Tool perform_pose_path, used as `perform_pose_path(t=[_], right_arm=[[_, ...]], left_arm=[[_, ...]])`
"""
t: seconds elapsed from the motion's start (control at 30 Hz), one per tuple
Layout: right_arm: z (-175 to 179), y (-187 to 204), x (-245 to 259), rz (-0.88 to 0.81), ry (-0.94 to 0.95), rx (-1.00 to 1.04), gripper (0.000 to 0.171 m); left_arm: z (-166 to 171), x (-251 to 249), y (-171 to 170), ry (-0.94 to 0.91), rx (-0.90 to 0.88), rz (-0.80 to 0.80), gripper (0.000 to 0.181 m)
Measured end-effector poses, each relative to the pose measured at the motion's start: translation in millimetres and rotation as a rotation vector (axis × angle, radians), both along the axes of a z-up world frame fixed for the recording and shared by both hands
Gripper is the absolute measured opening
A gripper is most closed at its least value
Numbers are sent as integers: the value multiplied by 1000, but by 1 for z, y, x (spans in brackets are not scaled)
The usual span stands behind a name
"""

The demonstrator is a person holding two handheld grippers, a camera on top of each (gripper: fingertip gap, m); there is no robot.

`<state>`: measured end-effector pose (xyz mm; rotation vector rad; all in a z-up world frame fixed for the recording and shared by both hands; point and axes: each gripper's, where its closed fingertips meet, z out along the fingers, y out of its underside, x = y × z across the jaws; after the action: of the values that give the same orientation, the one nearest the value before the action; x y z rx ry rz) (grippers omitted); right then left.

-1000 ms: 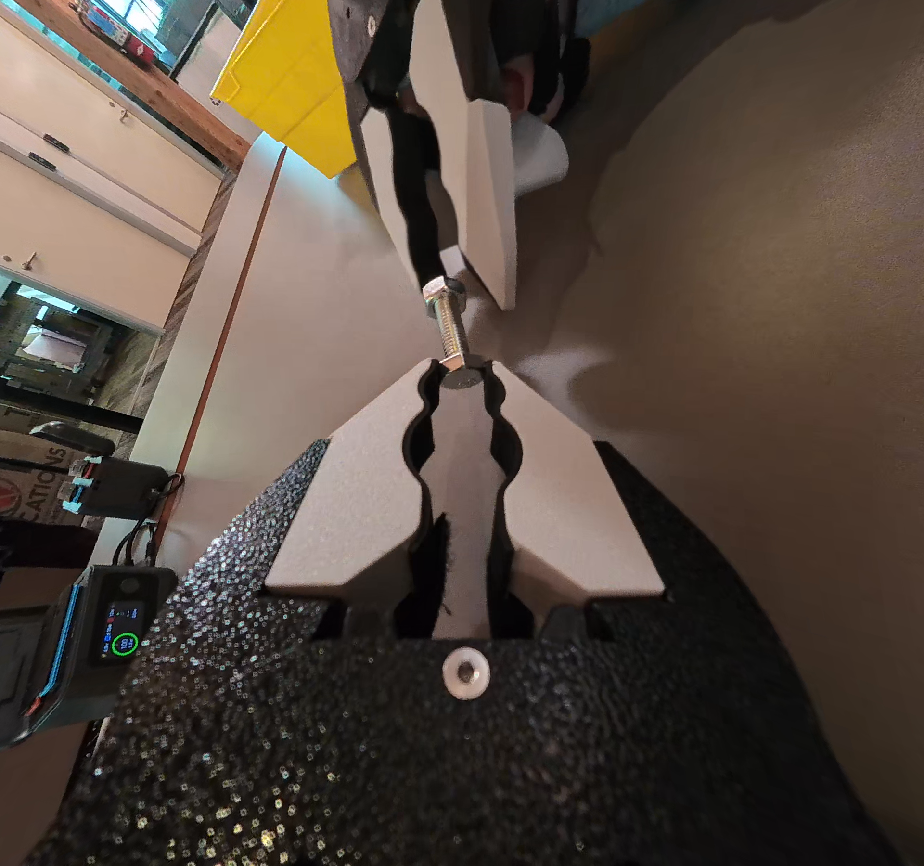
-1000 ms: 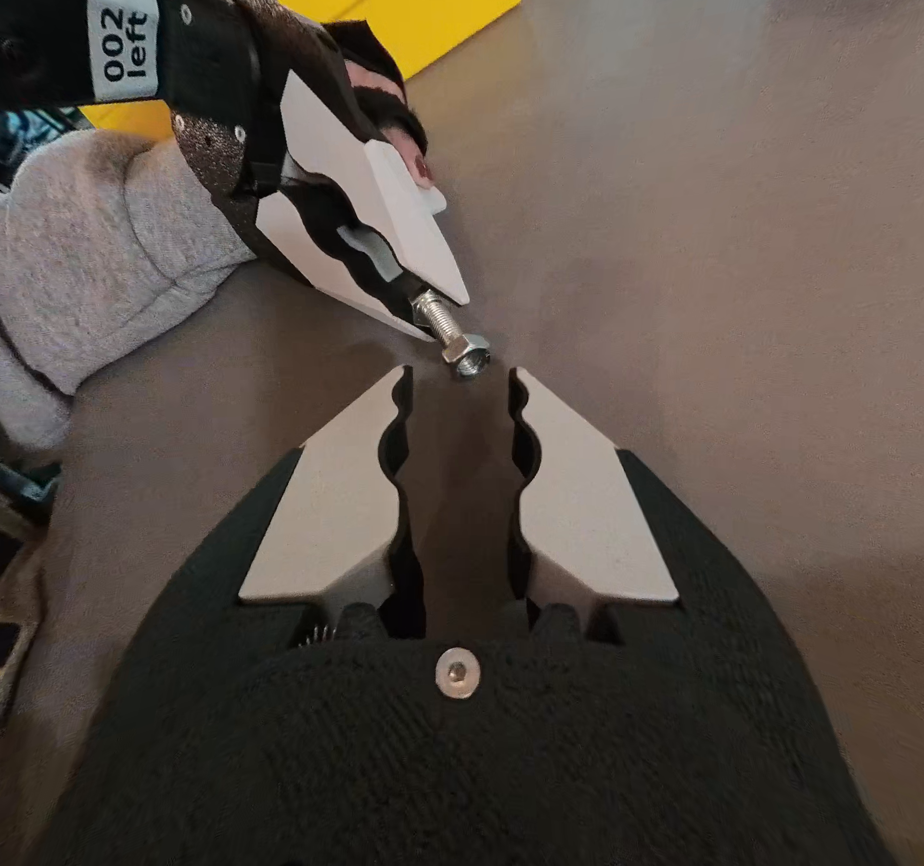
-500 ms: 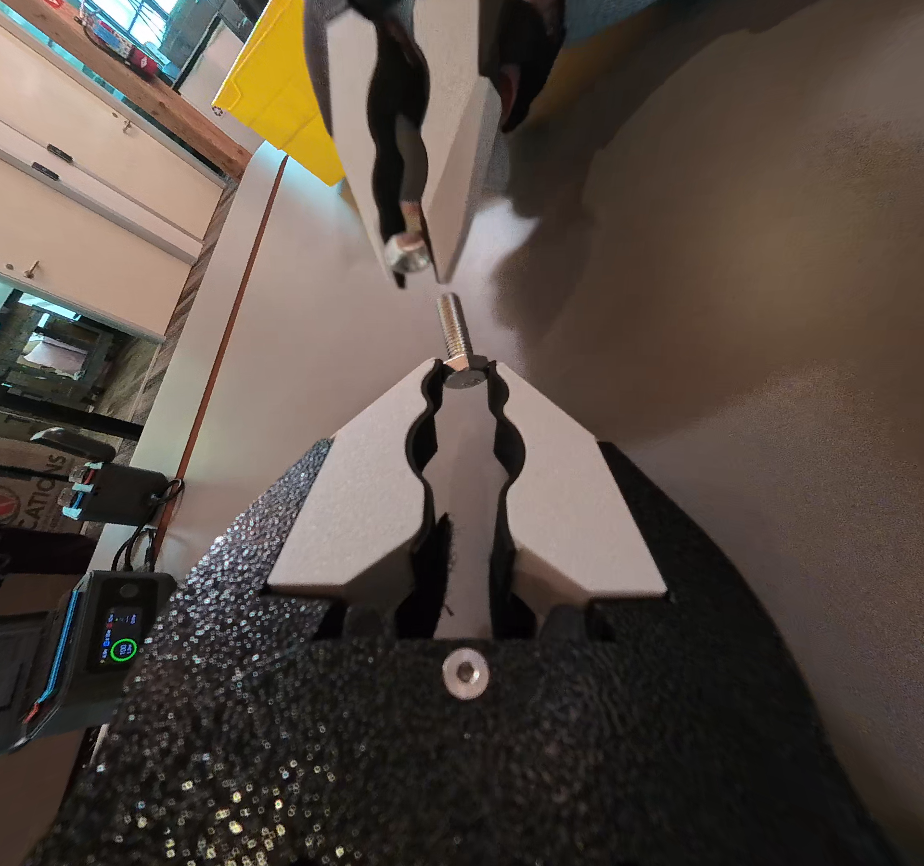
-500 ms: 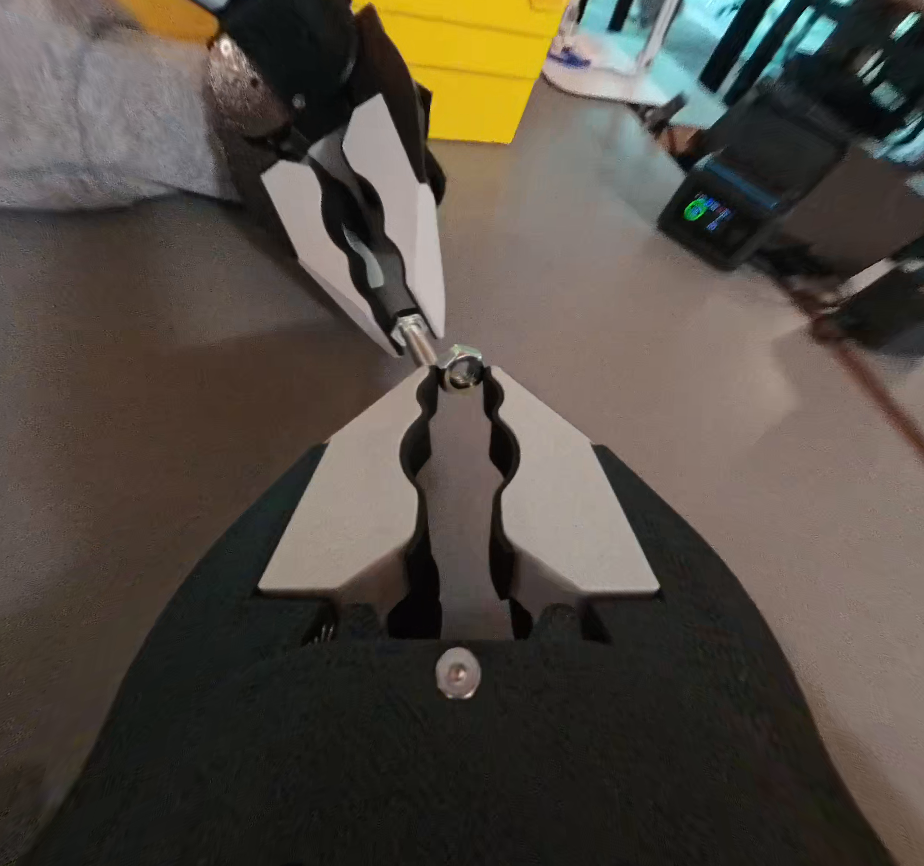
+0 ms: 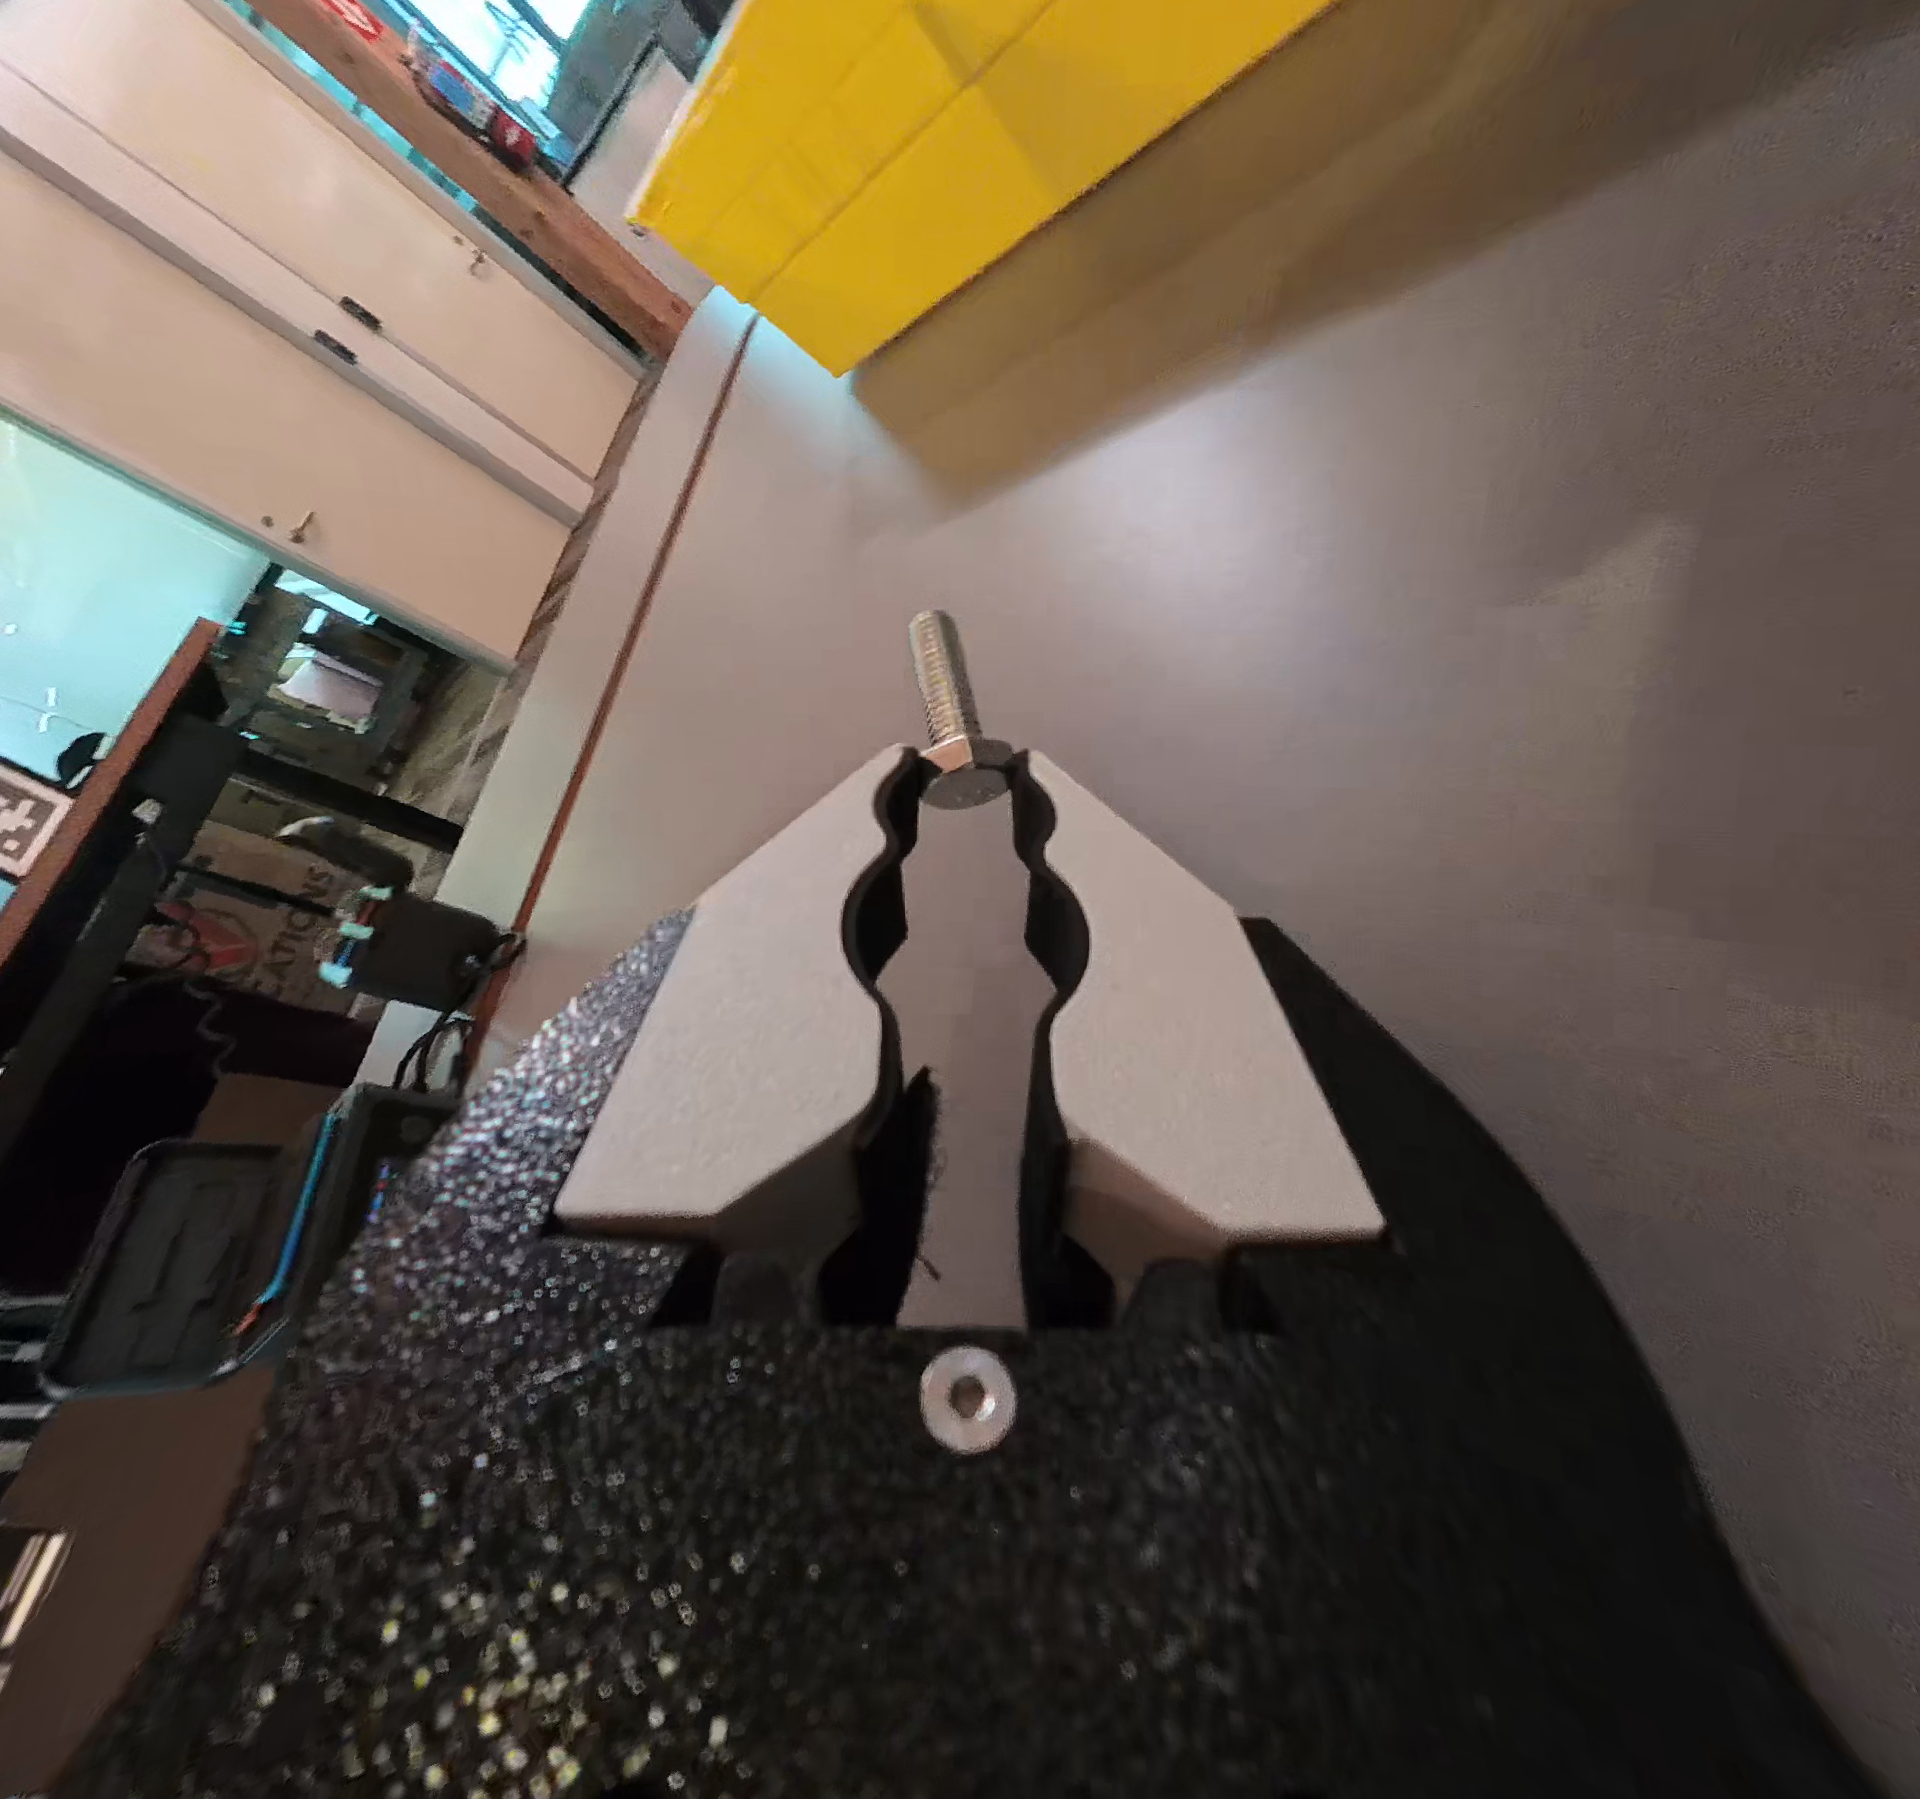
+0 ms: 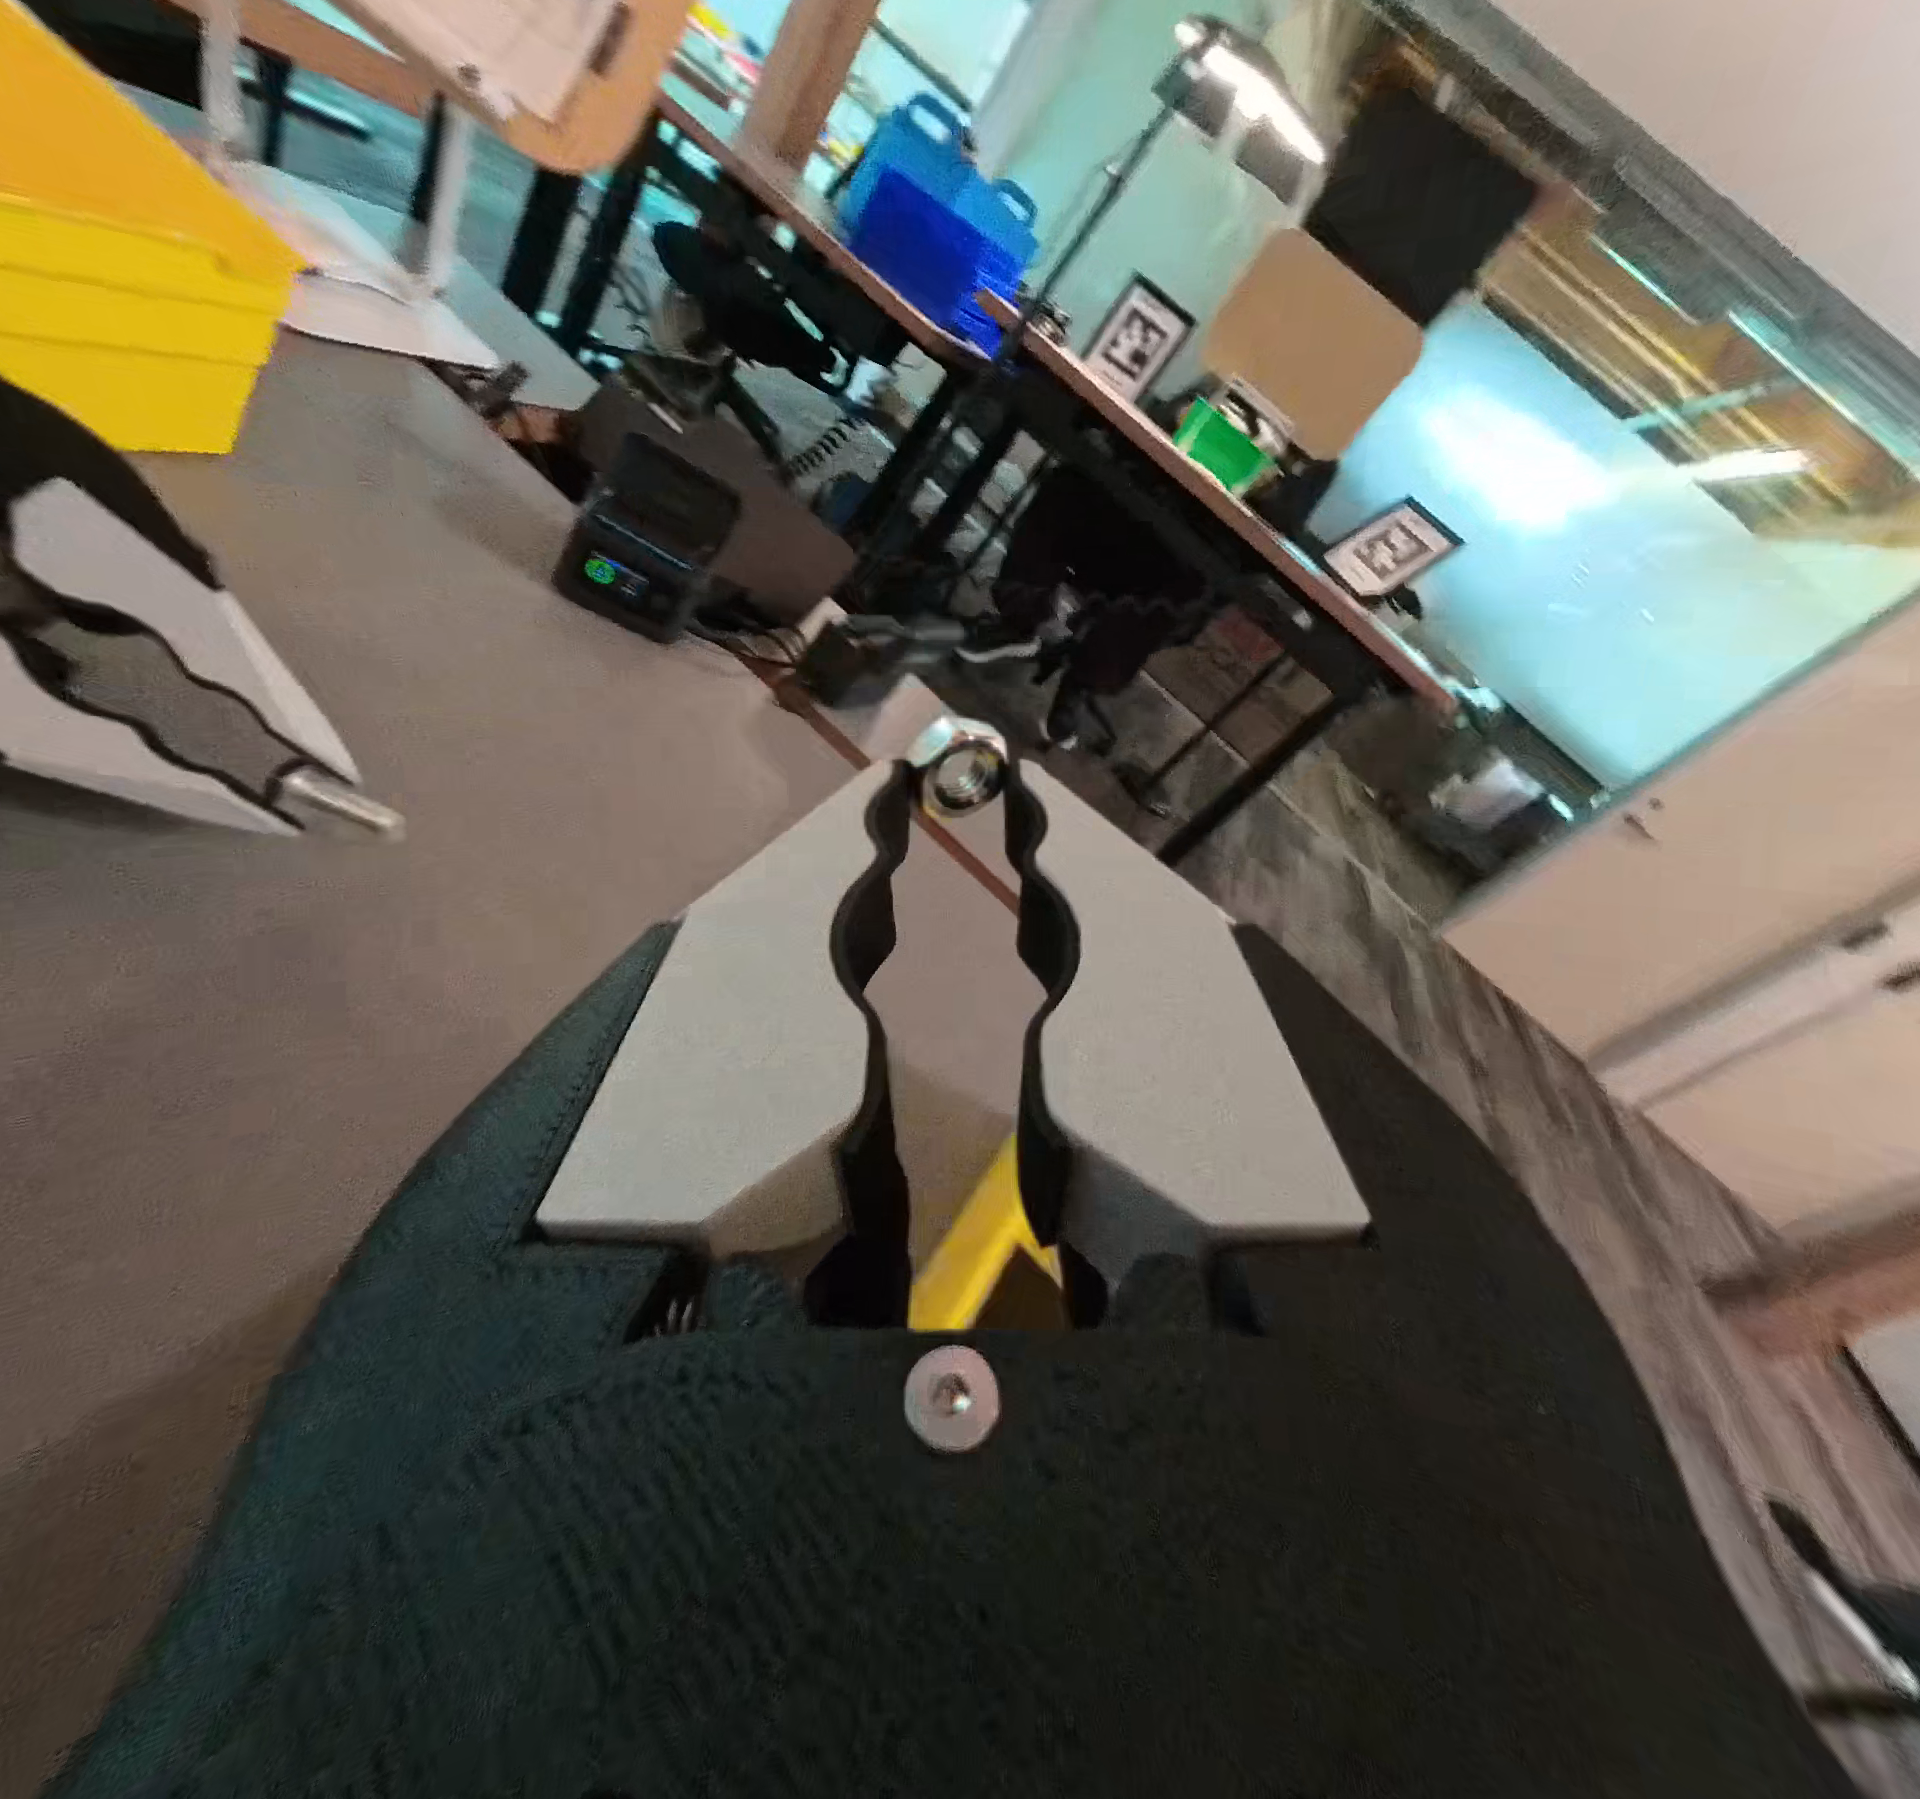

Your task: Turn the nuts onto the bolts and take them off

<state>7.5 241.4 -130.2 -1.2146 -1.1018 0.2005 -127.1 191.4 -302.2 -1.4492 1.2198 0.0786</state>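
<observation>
Nut (image 6: 962, 775) & bolt (image 5: 948, 702) are apart now, each in its own tool, so the take-off half looks done for this pair. Left hand-held gripper (image 5: 961, 781) is clenched on the bolt head right at the fingertips, threaded shank sticking straight out ahead, bare, no nut on it. Right hand-held gripper (image 6: 958, 785) is clenched on the nut at its very tips too, hole facing the camera. Risks from here: both holds are tip-only w/ little metal between the fingers, so a small slackening or a knock could drop either part onto the counter (image 5: 1351, 658), and a nut that lands there could roll off toward the counter edge. If the nut goes back on, it's tilted relative to the shank, so a skewed start may cross-thread or just push the nut out of the grip. Setting parts down in a hurry could also bounce them. Pose: relative to the yellow bin (image 5: 987, 87), the left tool sits nearer the viewer, rolled hard to one side, aimed along the counter w/ the bolt tip toward the bin's near corner. In the right wrist view the same bin (image 6: 114, 295) is at far left, the left tool just below it, bolt (image 6: 343, 807) poking out; the right tool is well apart from it, off to the right, tilted, pointing past the counter edge at the room beyond.
</observation>
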Motion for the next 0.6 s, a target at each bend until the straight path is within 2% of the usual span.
perform_pose_path(t=[0.07,0.2,0.27,0.33,0.43,0.47,0.53,0.6], right_arm=[[-13,23,52,-108,-81,-125,16],[-104,61,159,-371,-595,-431,16],[-141,65,188,-395,-782,-576,17],[-165,67,201,-378,-891,-671,17],[-182,71,205,-368,-938,-768,18],[-181,74,206,-400,-923,-781,35],[-162,77,201,-456,-838,-733,44],[-121,70,173,-439,-634,-613,44]], left_arm=[[9,-2,1,-47,25,14,16],[17,1,2,-92,42,10,16],[17,4,1,-84,47,5,16],[19,8,-1,-92,56,-7,16],[22,15,-4,-103,60,-28,16],[21,16,-4,-99,59,-31,16],[22,16,-4,-97,64,-29,16],[27,16,-4,-111,84,-21,16]])
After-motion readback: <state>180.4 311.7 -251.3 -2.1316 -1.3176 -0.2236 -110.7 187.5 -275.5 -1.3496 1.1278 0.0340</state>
